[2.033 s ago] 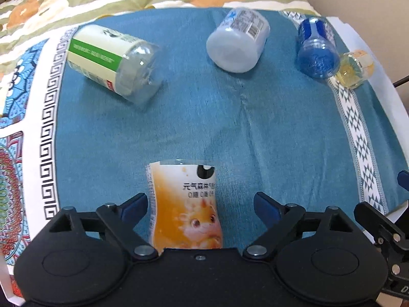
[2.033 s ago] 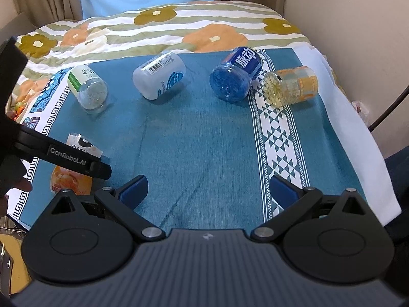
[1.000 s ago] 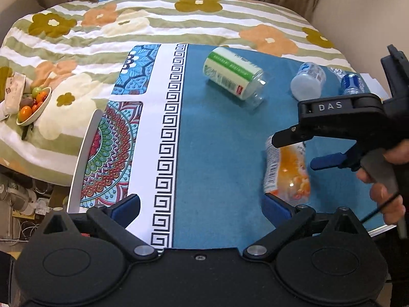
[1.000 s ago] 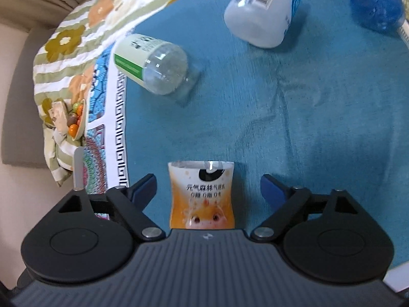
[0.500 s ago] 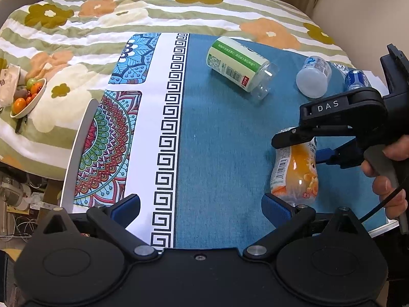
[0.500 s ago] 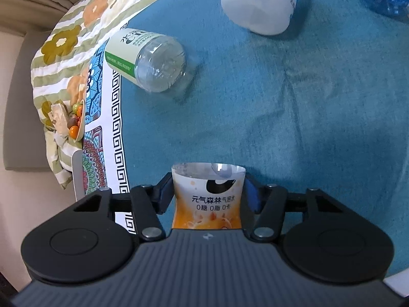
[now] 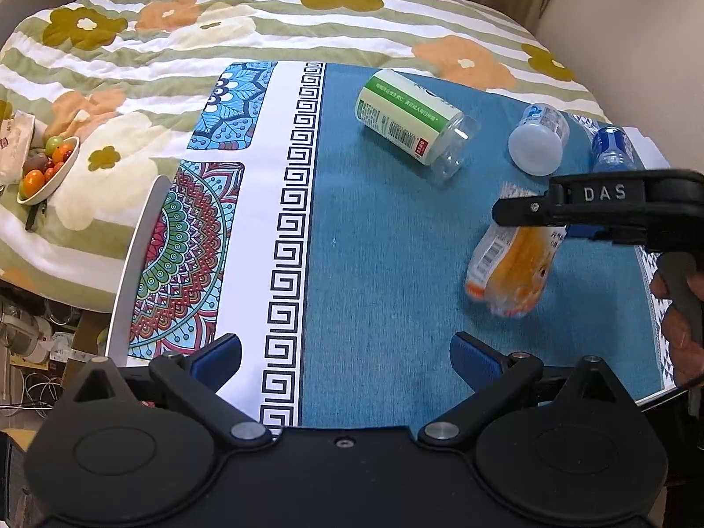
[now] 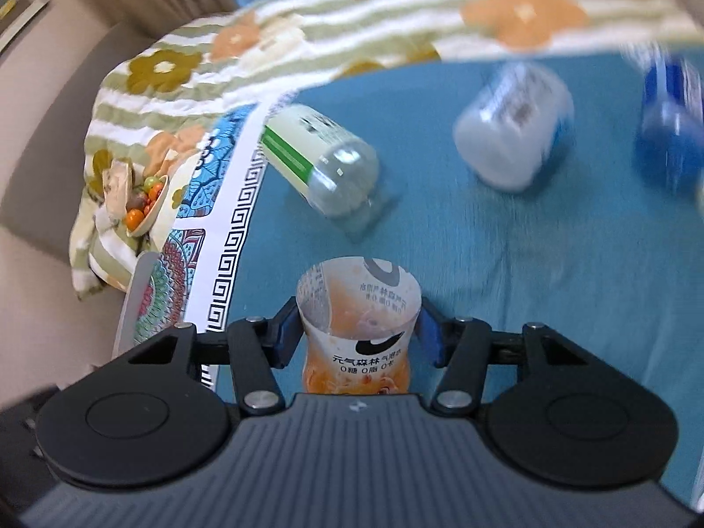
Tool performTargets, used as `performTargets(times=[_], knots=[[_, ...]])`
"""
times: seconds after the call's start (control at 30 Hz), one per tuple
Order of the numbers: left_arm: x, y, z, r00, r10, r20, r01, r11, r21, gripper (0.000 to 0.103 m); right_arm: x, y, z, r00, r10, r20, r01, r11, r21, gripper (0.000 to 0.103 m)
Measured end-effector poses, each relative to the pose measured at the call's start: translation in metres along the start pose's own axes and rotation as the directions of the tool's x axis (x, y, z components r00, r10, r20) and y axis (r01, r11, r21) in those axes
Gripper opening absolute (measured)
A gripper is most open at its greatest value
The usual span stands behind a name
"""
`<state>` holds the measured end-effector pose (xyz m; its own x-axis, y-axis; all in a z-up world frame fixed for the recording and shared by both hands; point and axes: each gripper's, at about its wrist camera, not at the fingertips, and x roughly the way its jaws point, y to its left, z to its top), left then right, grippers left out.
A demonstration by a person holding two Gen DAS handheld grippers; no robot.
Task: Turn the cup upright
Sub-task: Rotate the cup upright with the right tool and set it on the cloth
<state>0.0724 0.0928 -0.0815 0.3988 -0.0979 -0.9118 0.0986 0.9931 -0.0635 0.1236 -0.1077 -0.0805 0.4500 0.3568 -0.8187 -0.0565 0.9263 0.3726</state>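
Note:
The orange-labelled clear cup [image 8: 358,321] sits between the blue pads of my right gripper [image 8: 357,330], which is shut on its sides. Its open mouth points away from the camera, toward the cloth. In the left wrist view the same cup [image 7: 515,273] hangs tilted just above the blue cloth [image 7: 387,264], its bottom low and toward the viewer, under the black right gripper body [image 7: 616,207]. My left gripper [image 7: 345,361] stands open near the front edge with nothing between its fingers, well left of the cup.
Lying on their sides on the cloth are a green-labelled cup [image 7: 413,125], a white cup [image 7: 539,145] and a blue cup [image 7: 611,149]. A bowl of fruit [image 7: 46,169] rests on the flowered quilt at the left. A hand [image 7: 680,308] holds the right gripper.
The right gripper closed on the orange cup half a second ago and has since lifted and tilted it off the cloth. The left gripper has stayed back and open.

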Motion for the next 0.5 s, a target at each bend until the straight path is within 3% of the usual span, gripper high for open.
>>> performTargets(times=[0.3, 0.5], knots=[[0.013, -0.006, -0.012, 0.999, 0.02, -0.032, -0.019, 0.999, 0.033, 0.102, -0.003, 0.021, -0.04, 0.982, 0.004, 0.191, 0.056, 0.949, -0.311, 0.069], [0.02, -0.008, -0.022, 0.998, 0.024, -0.057, -0.021, 0.999, 0.041, 0.102, -0.014, 0.022, -0.068, 0.966, 0.034, 0.257, 0.08, 0.905, -0.419, 0.069]])
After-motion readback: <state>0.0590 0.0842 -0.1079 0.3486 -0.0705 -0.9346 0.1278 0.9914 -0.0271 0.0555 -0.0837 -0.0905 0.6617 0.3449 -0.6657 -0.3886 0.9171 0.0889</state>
